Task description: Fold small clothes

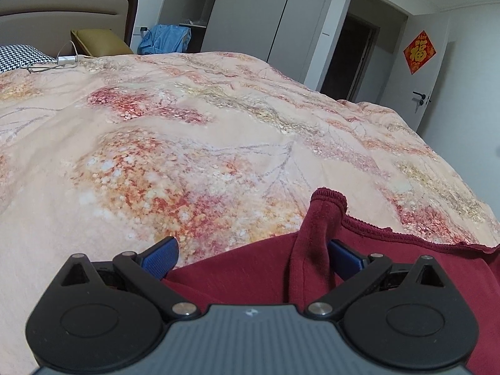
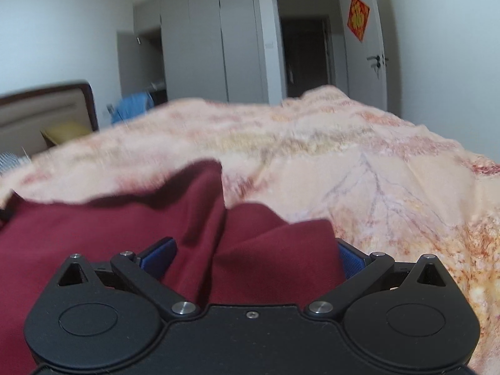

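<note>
Dark red knit cotton garment [image 1: 250,275]: on floral peach bedspread [image 1: 187,125], bunched between both wide-spread claws, left claw [image 1: 251,254], right claw [image 2: 254,254]. Ungripped, apparently; right view blurred. Risk: closing catches several layers, skewing fold.

Gold "福" on red door sign [image 1: 419,52]
</note>
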{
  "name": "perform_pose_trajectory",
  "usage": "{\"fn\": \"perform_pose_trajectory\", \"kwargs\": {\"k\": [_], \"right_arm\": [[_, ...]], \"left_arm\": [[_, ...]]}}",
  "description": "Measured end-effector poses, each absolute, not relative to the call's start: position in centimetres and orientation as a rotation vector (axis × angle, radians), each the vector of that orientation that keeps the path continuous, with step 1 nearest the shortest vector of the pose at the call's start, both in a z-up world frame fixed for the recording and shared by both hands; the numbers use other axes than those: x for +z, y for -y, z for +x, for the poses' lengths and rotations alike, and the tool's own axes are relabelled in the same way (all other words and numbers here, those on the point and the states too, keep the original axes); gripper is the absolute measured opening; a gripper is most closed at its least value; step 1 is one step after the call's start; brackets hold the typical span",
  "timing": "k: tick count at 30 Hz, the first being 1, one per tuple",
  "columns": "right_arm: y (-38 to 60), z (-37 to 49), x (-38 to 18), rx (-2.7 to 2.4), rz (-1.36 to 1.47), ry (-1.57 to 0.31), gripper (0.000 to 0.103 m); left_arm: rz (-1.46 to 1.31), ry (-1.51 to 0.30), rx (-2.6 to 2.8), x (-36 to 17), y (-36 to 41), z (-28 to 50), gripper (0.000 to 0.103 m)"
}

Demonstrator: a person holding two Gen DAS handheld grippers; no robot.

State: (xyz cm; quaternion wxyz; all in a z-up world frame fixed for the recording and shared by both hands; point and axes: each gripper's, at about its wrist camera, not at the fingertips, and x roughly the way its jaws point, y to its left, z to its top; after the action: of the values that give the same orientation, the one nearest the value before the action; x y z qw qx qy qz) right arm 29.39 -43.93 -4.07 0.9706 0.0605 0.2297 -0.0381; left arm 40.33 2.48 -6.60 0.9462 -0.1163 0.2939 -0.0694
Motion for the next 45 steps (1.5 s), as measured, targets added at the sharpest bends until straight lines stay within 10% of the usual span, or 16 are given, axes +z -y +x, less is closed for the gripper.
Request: {"fn": "perform_pose_trajectory", "kwargs": {"k": [45], "right_arm": [[26.6, 22.3, -0.2, 0.136, -0.105, -0.354, 0.103]], "left_arm": [[-0.321, -0.582, 0.048, 0.3, -7.9, 24.2, 0.103]]}}
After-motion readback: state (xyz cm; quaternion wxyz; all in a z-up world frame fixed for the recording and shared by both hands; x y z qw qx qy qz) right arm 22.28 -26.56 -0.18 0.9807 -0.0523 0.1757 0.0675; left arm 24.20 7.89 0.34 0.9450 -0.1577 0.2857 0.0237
